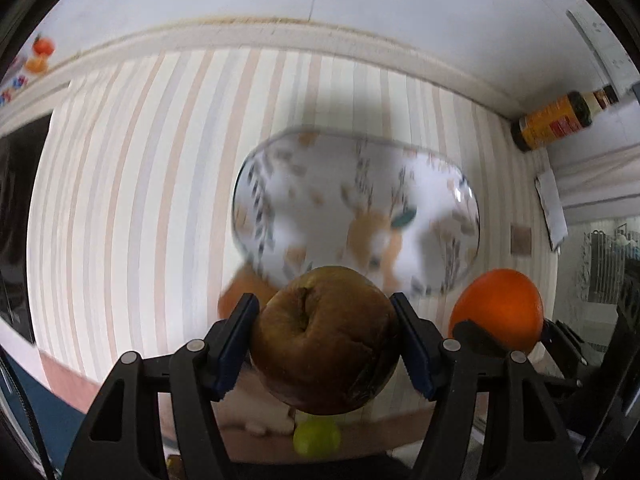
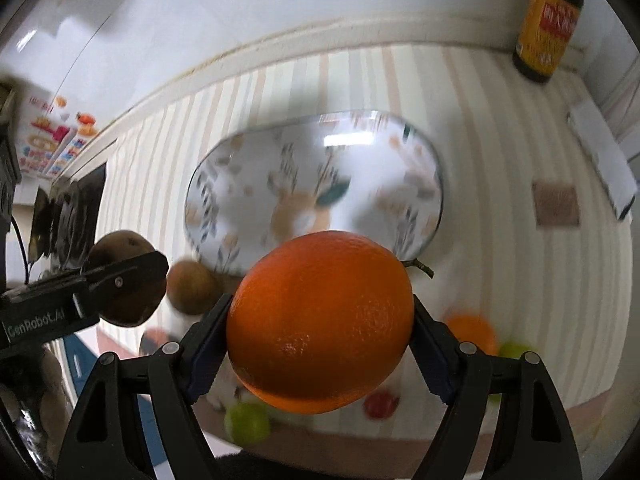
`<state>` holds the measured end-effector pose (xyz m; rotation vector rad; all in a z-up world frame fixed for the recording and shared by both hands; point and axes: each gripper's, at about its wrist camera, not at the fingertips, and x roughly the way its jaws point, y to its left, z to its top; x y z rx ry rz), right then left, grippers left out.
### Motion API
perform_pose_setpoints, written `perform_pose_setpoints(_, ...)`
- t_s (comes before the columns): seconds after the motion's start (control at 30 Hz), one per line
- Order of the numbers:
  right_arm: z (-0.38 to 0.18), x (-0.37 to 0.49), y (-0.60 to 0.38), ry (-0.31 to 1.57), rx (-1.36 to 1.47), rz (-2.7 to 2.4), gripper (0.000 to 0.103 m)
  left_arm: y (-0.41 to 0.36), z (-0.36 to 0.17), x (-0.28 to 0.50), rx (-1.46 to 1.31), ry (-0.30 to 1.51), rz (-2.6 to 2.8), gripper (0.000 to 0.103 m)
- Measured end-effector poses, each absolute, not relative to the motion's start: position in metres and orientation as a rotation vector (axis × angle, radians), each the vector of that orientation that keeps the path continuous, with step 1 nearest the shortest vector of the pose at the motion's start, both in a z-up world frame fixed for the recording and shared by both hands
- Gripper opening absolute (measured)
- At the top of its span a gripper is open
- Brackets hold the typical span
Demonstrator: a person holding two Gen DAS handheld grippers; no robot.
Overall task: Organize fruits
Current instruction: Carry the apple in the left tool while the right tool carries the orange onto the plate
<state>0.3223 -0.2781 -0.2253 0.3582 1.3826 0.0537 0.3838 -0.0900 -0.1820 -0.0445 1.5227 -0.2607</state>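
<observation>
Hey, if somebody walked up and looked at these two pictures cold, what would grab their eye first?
Probably the big orange filling the middle of the right wrist view, clamped in the right gripper. Next, the brown, wrinkled apple gripped by the left gripper in the same way. Behind both lies an empty oval plate with a leaf pattern on the striped tablecloth.

— What lettering can be read?
— "GenRobot.AI" is printed on the left claw point(image 2: 124, 280) body.
— And the bottle point(image 2: 547, 24)?
— Its yellow label carries characters, but they are too blurred to be read.
</observation>
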Motion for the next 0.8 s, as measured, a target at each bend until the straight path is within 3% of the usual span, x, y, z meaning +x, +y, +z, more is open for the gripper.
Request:
perform_pose_setpoints(0.33, -0.274, 0.409, -0.28, 1.46, 0.303, -0.008, 0.084, -0.123, -0.263, 0.473, -0.021, 1.653, -0.223, 0.064)
perform_pose_setpoints(0.8, -0.313, 0.455, -0.276, 1.545, 0.228, -0.008, 0.084, -0.118, -0.303, 0.502, -0.05, 1.789, -0.226, 0.065)
